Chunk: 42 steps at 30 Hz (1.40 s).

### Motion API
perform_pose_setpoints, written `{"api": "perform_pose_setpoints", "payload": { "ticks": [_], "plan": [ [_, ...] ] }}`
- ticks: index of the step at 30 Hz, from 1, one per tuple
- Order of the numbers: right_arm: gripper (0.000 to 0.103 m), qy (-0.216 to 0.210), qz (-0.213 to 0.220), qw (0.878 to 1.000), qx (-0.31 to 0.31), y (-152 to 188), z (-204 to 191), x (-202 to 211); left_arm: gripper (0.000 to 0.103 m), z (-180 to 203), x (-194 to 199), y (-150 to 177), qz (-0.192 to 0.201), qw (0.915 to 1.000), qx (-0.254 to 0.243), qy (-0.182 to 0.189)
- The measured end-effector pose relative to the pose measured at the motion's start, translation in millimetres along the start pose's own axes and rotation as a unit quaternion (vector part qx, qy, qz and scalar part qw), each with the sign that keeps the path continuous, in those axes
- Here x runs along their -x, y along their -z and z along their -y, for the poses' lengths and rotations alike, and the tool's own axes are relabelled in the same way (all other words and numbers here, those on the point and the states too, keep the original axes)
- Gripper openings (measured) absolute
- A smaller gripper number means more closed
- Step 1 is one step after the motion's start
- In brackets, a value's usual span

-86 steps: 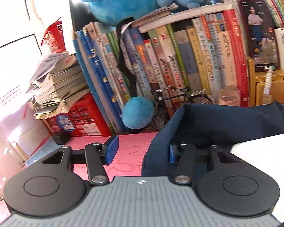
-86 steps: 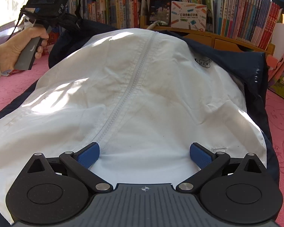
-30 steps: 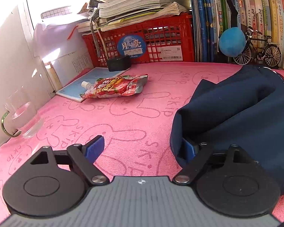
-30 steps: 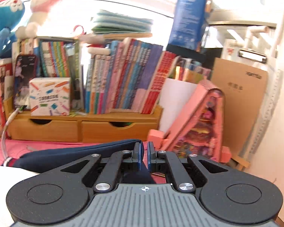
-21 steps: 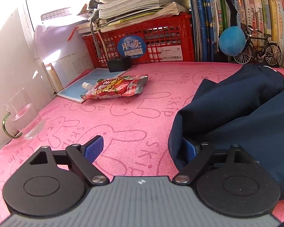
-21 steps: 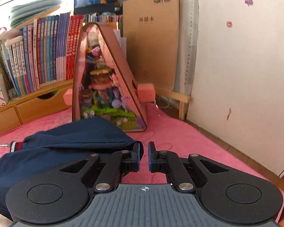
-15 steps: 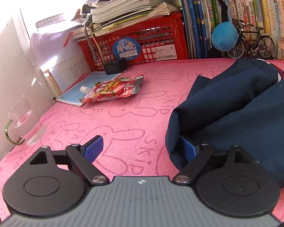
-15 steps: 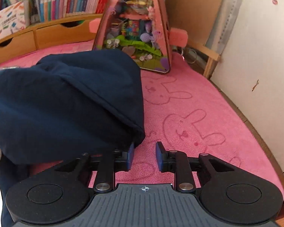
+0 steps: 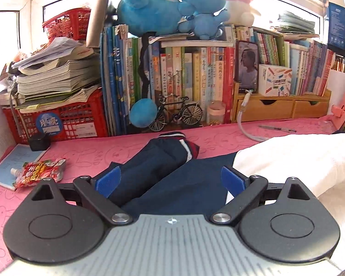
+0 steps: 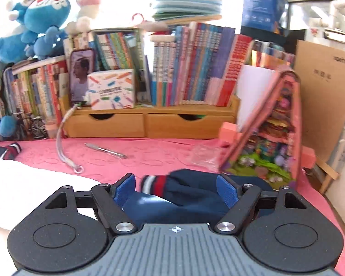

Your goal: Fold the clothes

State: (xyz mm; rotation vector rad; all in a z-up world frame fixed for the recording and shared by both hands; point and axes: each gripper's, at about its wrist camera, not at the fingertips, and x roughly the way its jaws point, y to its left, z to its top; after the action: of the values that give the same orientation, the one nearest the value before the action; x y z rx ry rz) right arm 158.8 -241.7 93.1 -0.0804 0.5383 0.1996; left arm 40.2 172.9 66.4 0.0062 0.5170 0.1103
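Observation:
A navy jacket with a white lining lies on the pink bunny-print mat [image 9: 218,141]. In the left wrist view its navy sleeve [image 9: 158,161], ending in a red, white and navy striped cuff [image 9: 187,148], stretches away from my left gripper [image 9: 171,180], which hangs open over it. The white lining [image 9: 294,158] bulges at the right. In the right wrist view the other navy sleeve [image 10: 195,195] with its striped cuff [image 10: 155,185] lies between the spread fingers of my open right gripper [image 10: 176,189]. White lining [image 10: 23,184] fills the left.
Books [image 9: 195,78], plush toys [image 9: 163,7] and wooden drawers [image 10: 147,120] line the back. A red crate [image 9: 62,117] with paper stacks, a snack pouch [image 9: 39,171] and a notebook [image 9: 13,161] lie left. A pen [image 10: 105,150], a cable [image 10: 63,151] and a pink toy house [image 10: 271,138] sit right.
Both grippers have let go of the sleeves and lifted back. The right gripper was shut on navy fabric and now stands open. Both sleeves now lie on the mat with their cuffs showing.

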Motion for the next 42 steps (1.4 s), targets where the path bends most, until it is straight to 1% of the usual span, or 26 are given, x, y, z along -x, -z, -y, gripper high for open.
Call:
{"api": "perform_pose_setpoints", "payload": {
  "ticks": [2, 3, 4, 5, 6, 7, 8, 10, 11, 13, 15, 16, 18, 20, 21, 23, 24, 25, 26, 28, 29, 30, 32, 36, 38, 42],
  "plan": [
    [0.071, -0.036, 0.005, 0.999, 0.031, -7, -35, -18, 0.096, 20, -14, -11, 0.002, 0.9998, -0.008, 0.017],
    [0.068, -0.049, -0.004, 0.997, 0.055, -9, -57, -29, 0.096, 30, -20, -16, 0.003, 0.9996, -0.012, 0.025],
    [0.063, -0.053, -0.019, 0.995, 0.076, -9, -77, -39, 0.096, 36, -26, -21, 0.004, 0.9995, -0.011, 0.030],
    [0.058, -0.056, -0.032, 0.994, 0.085, -6, -87, -45, 0.096, 40, -31, -26, 0.004, 0.9993, -0.008, 0.038],
    [0.047, -0.071, -0.062, 0.991, 0.091, 0, -101, -52, 0.096, 45, -38, -31, 0.004, 0.9990, -0.005, 0.045],
    [0.036, -0.082, -0.078, 0.989, 0.099, 11, -106, -50, 0.096, 49, -42, -35, 0.006, 0.9988, -0.002, 0.049],
    [0.034, -0.093, -0.094, 0.986, 0.106, 22, -111, -48, 0.096, 53, -46, -38, 0.006, 0.9985, -0.004, 0.054],
    [0.033, -0.114, -0.124, 0.978, 0.121, 45, -120, -44, 0.096, 63, -54, -41, 0.004, 0.9980, -0.015, 0.061],
    [0.032, -0.117, -0.128, 0.976, 0.130, 53, -122, -39, 0.096, 68, -58, -40, 0.002, 0.9977, -0.024, 0.064],
    [0.031, -0.124, -0.122, 0.975, 0.139, 72, -126, -16, 0.096, 79, -65, -39, -0.005, 0.9969, -0.039, 0.068],
    [0.026, -0.146, -0.144, 0.969, 0.140, 81, -126, -1, 0.096, 92, -74, -32, -0.022, 0.9955, -0.057, 0.073],
    [0.026, -0.156, -0.153, 0.965, 0.148, 87, -127, 7, 0.096, 99, -78, -27, -0.034, 0.9942, -0.067, 0.077],
    [0.026, -0.160, -0.154, 0.960, 0.171, 97, -129, 20, 0.096, 111, -82, -12, -0.058, 0.9898, -0.097, 0.086],
    [0.027, -0.168, -0.163, 0.955, 0.181, 100, -128, 30, 0.096, 119, -81, 5, -0.071, 0.9853, -0.130, 0.085],
    [0.027, -0.176, -0.168, 0.953, 0.178, 98, -125, 34, 0.096, 119, -79, 9, -0.074, 0.9843, -0.135, 0.086],
    [0.028, -0.198, -0.162, 0.955, 0.151, 82, -117, 40, 0.095, 118, -73, 16, -0.079, 0.9830, -0.139, 0.091],
    [0.033, -0.208, -0.158, 0.955, 0.137, 74, -113, 43, 0.095, 118, -71, 19, -0.081, 0.9823, -0.141, 0.093],
    [0.037, -0.212, -0.146, 0.958, 0.123, 64, -110, 45, 0.095, 117, -68, 22, -0.083, 0.9817, -0.143, 0.095],
    [0.039, -0.204, -0.125, 0.964, 0.115, 50, -108, 43, 0.095, 116, -65, 25, -0.085, 0.9810, -0.145, 0.097],
    [0.048, -0.179, -0.084, 0.975, 0.101, 24, -104, 36, 0.095, 115, -60, 32, -0.090, 0.9796, -0.148, 0.102],
    [0.052, -0.170, -0.075, 0.978, 0.099, 14, -103, 27, 0.095, 115, -57, 35, -0.092, 0.9789, -0.150, 0.104],
    [0.058, -0.164, -0.074, 0.978, 0.103, 8, -104, 19, 0.095, 114, -54, 39, -0.094, 0.9782, -0.152, 0.106],
    [0.059, -0.136, -0.093, 0.978, 0.124, 3, -113, -15, 0.095, 113, -49, 45, -0.098, 0.9767, -0.156, 0.110],
    [0.058, -0.124, -0.149, 0.969, 0.155, 34, -120, -35, 0.096, 111, -38, 58, -0.107, 0.9735, -0.164, 0.119],
    [0.057, -0.117, -0.177, 0.962, 0.171, 50, -124, -46, 0.096, 105, -32, 53, -0.097, 0.9744, -0.159, 0.126],
    [0.057, -0.155, -0.182, 0.953, 0.184, 70, -119, -13, 0.097, 94, -24, 32, -0.058, 0.9769, -0.149, 0.142]
  ]
}}
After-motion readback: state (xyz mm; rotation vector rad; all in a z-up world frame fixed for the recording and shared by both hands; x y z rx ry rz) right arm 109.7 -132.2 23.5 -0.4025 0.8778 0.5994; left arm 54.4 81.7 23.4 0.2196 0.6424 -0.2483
